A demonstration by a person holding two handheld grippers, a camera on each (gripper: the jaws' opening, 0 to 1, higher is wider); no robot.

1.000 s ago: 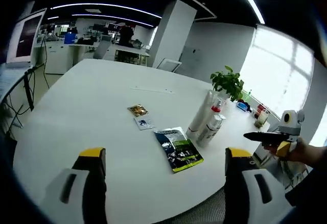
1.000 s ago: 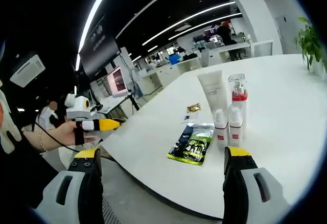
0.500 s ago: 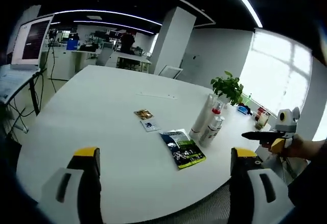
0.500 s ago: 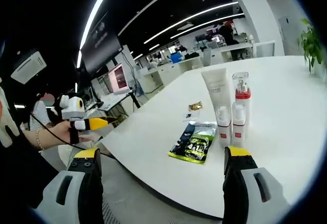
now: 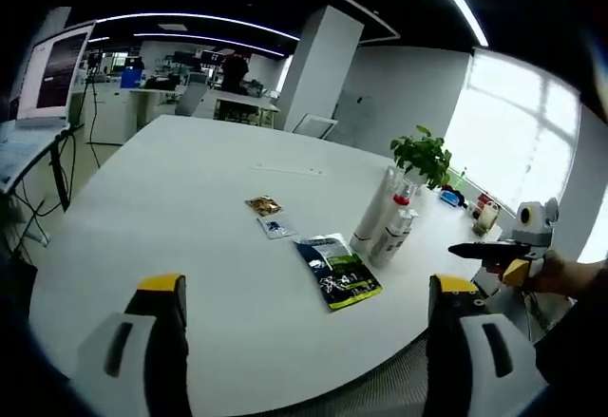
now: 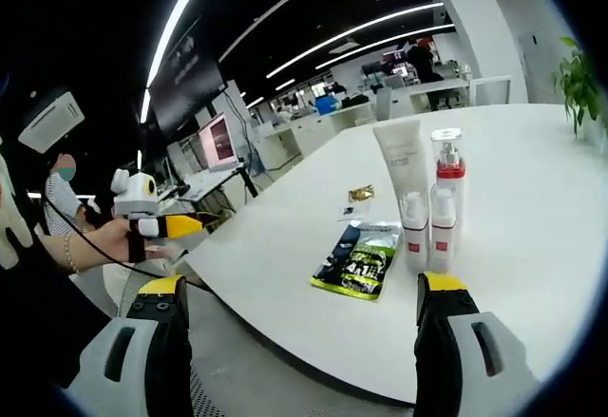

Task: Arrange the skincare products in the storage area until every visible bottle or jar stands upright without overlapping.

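A white tube [image 6: 399, 165], a clear pump bottle with a red collar [image 6: 446, 184] and two small white bottles [image 6: 413, 236] stand upright close together on the white table [image 6: 532, 208]. In the left gripper view the same cluster [image 5: 385, 227] stands right of centre. A dark green pouch [image 6: 359, 263] [image 5: 337, 270] lies flat beside them. My left gripper [image 5: 306, 289] is open over the near table edge, well short of them. My right gripper [image 6: 302, 289] is open too, off the table edge, with nothing between its jaws.
Two small sachets, one gold [image 5: 264, 205] and one pale [image 5: 278, 228], lie flat behind the pouch. A potted plant [image 5: 425, 156] stands at the far table edge. A hand holds the other gripper [image 6: 176, 227] at the left of the right gripper view.
Both views have shifted slightly with the hands. The bottles, pouch and sachets have not moved, and both grippers stay open.
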